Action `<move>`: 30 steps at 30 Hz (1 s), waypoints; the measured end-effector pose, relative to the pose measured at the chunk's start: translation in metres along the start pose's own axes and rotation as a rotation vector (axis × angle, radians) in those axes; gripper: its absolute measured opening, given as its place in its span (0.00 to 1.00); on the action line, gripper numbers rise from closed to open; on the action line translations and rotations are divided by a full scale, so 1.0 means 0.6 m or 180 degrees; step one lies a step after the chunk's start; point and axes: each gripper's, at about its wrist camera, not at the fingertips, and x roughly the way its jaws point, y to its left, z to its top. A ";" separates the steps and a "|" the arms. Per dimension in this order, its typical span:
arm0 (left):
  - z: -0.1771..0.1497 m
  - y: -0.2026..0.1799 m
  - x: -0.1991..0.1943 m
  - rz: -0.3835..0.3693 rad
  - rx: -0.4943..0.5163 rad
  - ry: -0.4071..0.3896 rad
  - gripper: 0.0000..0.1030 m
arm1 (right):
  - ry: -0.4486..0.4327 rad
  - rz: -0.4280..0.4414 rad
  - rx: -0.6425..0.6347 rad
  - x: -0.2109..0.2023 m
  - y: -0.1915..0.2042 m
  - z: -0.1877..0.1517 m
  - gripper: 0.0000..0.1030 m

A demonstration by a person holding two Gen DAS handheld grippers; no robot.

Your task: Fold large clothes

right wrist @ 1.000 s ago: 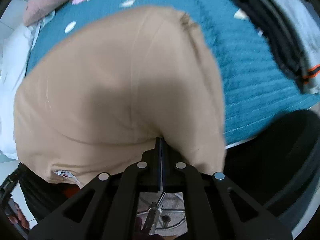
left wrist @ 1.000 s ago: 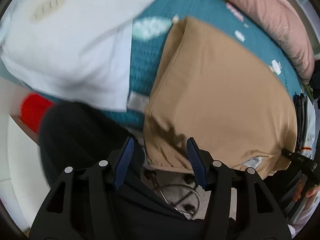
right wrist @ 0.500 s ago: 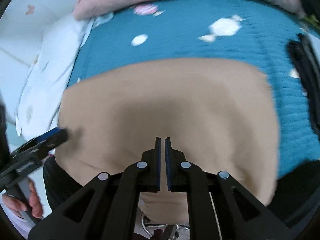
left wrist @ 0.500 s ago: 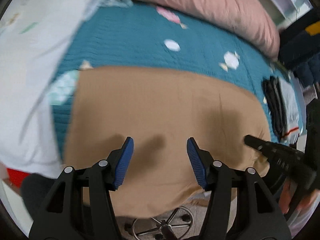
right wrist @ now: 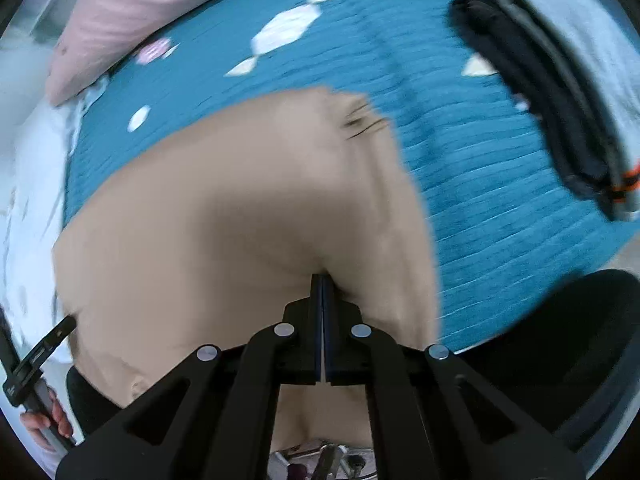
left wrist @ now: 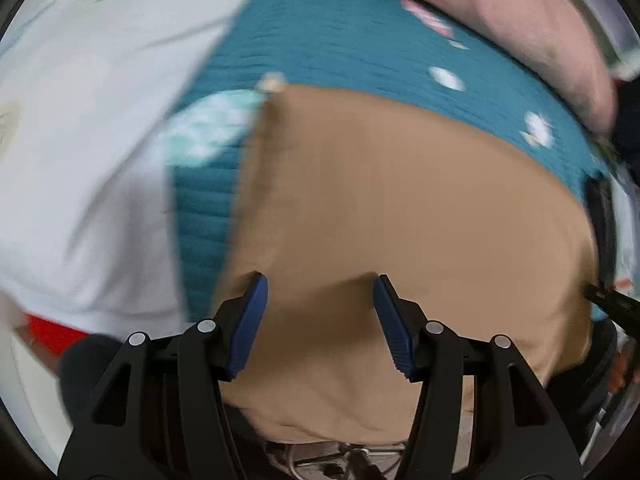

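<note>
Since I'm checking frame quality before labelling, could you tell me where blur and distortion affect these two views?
Left wrist view: motion blur smears the white fabric and teal blanket, while the left gripper stays sharp. Right wrist view: the tan garment is softly blurred and the dark folded clothes streak; fisheye curvature bends both scenes.

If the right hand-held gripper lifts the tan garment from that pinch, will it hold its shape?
Probably not. The tan garment already puckers at the right hand-held gripper, so it likely sags. It drapes over the bed's edge, suggesting soft, light cloth.

Motion-blurred white sheet (left wrist: 80,160) at left
</note>
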 end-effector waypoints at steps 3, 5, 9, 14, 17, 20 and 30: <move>0.011 0.036 -0.019 0.0114 -0.0178 -0.0079 0.55 | -0.0153 -0.0071 -0.0005 -0.028 0.013 0.008 0.02; 0.021 0.042 -0.035 0.0025 -0.0235 -0.0133 0.55 | -0.0292 -0.0111 -0.0125 -0.048 0.039 0.017 0.06; 0.057 0.006 -0.053 -0.0017 -0.0072 -0.0257 0.55 | -0.0323 0.0113 -0.0379 -0.055 0.106 0.047 0.06; 0.097 -0.082 -0.042 -0.0186 0.0197 -0.0263 0.55 | -0.0198 0.0230 -0.0738 -0.016 0.216 0.079 0.06; 0.119 -0.122 -0.019 -0.0278 0.0316 -0.0213 0.55 | -0.0116 0.0242 -0.0877 0.004 0.255 0.073 0.06; 0.130 -0.152 0.011 -0.0300 0.0373 -0.0115 0.55 | 0.0014 0.0234 -0.0945 0.037 0.277 0.081 0.06; 0.127 -0.120 0.031 -0.0215 0.0292 -0.0092 0.55 | 0.0095 0.0073 -0.0723 0.059 0.208 0.094 0.02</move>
